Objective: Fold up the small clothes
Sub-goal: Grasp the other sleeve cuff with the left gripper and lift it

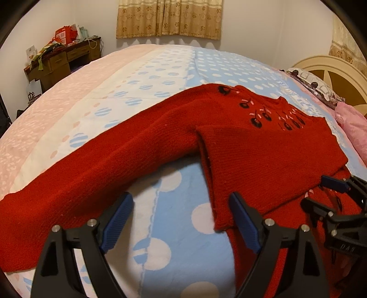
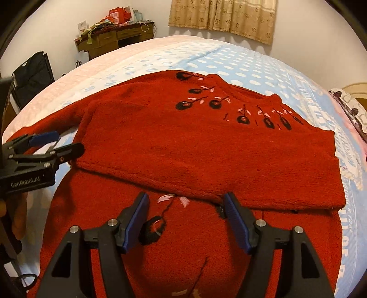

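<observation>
A red knit sweater [image 1: 252, 149] [image 2: 195, 149] with black and pink embroidered flowers lies on the bed. Its neckline faces the far side, and one layer is folded over another, with the fold edge running across near me. One sleeve [image 1: 80, 183] stretches out to the left. My left gripper [image 1: 181, 201] [image 2: 66, 142] is open at the sweater's left side. There is bare sheet between its fingers, and its right finger is at the sweater's edge. My right gripper [image 2: 185, 199] [image 1: 321, 194] is open above the fold edge, and its pads hold nothing.
The bed has a blue polka-dot sheet [image 1: 172, 217] and a pink blanket [image 1: 45, 103] on the far left. Pillows [image 1: 316, 84] and a cream headboard [image 1: 332, 68] are at the right. A cluttered wooden desk [image 2: 114, 36] and a curtain [image 2: 222, 16] line the far wall.
</observation>
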Demonstrator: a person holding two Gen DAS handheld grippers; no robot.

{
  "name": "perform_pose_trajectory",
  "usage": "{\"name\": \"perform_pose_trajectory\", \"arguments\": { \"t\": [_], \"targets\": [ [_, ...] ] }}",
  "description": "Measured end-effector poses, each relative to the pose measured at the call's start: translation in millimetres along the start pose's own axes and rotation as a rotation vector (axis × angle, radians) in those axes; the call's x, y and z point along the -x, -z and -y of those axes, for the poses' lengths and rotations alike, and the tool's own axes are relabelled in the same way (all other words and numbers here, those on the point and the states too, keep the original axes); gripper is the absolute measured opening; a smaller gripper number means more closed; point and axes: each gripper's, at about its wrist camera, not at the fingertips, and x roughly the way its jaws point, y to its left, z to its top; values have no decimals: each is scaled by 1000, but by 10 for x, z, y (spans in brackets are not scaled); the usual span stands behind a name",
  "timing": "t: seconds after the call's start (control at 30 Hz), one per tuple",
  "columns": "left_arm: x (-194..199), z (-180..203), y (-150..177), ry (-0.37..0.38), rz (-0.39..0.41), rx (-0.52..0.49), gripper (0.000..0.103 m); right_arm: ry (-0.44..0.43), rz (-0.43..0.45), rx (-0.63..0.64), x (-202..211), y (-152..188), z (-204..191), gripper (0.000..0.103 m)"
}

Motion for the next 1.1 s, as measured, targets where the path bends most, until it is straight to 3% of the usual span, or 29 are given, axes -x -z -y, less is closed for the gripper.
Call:
{"name": "perform_pose_trajectory", "arguments": {
  "t": [0.1,0.33,0.6,0.67,0.7,0.77,0.93,1.0,1.1],
  "targets": [
    [55,12,0,-6,7,-10,89,-62,-11,10,5,24,-72,69],
    [124,-19,12,-27,9,-19,89,-45,49,7,111,-53,-115,69],
    [411,-249,14,-52,60,21,89,-24,90,272,18,-180,-746,68],
    [492,-329,23,-50,71,36,89,4,106,342,-36,-191,-928,61],
    [509,-350,27,-48,71,39,89,32,107,363,-84,-216,-1004,47],
    [535,-388,47,-40,65,45,89,-8,101,338,-114,-271,-1057,28],
    [593,-501,90,-29,53,54,89,-44,77,375,-60,-214,-1164,27],
    [666,-586,113,-52,58,42,89,-104,75,342,64,-203,-1034,27],
    [853,-835,161,-116,83,38,89,-73,138,290,272,-159,-723,27]
  ]
}}
